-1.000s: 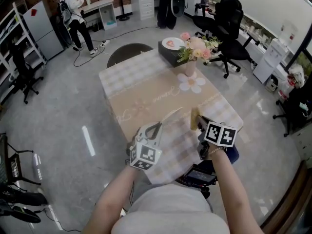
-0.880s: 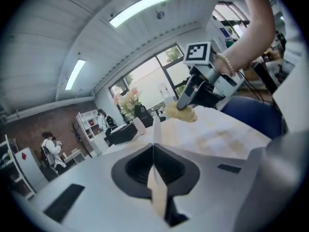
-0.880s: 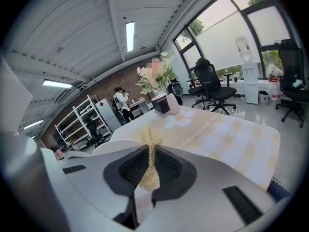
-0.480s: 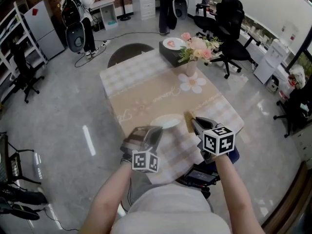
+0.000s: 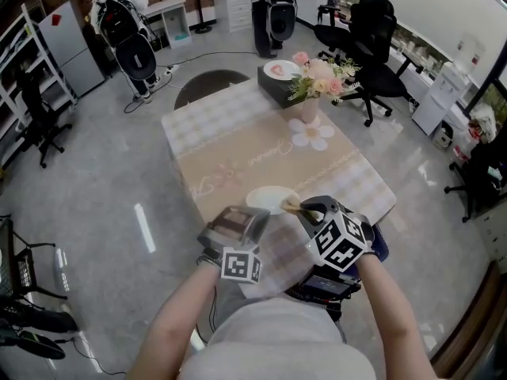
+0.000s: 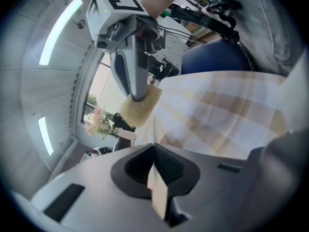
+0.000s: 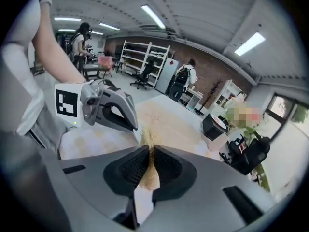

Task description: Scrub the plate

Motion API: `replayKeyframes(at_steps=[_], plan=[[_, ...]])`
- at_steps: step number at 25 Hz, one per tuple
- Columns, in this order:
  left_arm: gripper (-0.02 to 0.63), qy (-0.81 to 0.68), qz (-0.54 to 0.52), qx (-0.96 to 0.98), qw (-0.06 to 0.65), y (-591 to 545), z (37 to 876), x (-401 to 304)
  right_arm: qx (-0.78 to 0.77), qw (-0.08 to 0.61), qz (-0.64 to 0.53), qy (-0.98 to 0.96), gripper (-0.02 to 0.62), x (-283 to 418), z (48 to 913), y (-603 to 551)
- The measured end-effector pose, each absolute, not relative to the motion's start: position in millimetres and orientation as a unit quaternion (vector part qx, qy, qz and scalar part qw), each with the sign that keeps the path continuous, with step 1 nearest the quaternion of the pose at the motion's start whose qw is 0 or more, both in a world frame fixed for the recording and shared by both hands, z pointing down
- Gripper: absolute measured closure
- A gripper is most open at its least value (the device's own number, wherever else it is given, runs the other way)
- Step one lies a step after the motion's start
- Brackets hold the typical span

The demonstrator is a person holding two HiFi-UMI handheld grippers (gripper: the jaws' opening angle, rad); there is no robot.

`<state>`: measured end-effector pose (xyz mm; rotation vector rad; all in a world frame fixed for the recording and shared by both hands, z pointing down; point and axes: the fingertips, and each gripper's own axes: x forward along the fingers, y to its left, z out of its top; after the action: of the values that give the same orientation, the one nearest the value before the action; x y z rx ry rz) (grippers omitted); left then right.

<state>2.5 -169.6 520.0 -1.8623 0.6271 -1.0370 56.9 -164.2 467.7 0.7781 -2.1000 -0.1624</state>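
A white plate [image 5: 268, 198] is held nearly level over the near end of the checked table [image 5: 214, 133]. My left gripper [image 5: 250, 214] is shut on the plate's near rim; in the left gripper view the thin plate edge [image 6: 155, 182] sits between my left gripper's [image 6: 154, 170] jaws. My right gripper [image 5: 304, 207] is shut on a yellow sponge [image 5: 291, 206], which touches the plate's right rim. The left gripper view shows the right gripper [image 6: 130, 57] pressing the sponge [image 6: 143, 105] down. In the right gripper view the sponge [image 7: 150, 144] sticks out of my right gripper [image 7: 148, 166], with the left gripper [image 7: 104, 108] just beyond.
A vase of pink flowers [image 5: 314, 85] and a flower-shaped mat [image 5: 310, 135] stand at the table's far right. A dark box with a dish on it [image 5: 277, 76] sits at the far edge. Office chairs [image 5: 372, 50] and people [image 5: 119, 14] are further back.
The plate, tilted up on edge a second ago, now lies nearly level. My right gripper has moved left and brought the sponge onto the plate's right rim.
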Motion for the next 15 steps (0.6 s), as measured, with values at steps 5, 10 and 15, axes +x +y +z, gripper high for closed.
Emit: replayKeyframes(at_steps=[5,10,15], plan=[[0.589,0.246,-0.425,-0.747,0.447,-170.2,518.9,5.3,0.282,0.484,-0.107,-0.822,0.557,50.1,478.9,-166.3],[0.589,0.241,-0.428,-0.748,0.446,-168.2,522.2,3.8,0.266,0.508,-0.116,-0.811,0.557,53.2,487.3,-172.7],[0.589,0.240,-0.429,-0.748,0.447,-167.5,524.3,4.3,0.266,0.525,-0.117,-0.800,0.557,63.8,498.3,-184.9]])
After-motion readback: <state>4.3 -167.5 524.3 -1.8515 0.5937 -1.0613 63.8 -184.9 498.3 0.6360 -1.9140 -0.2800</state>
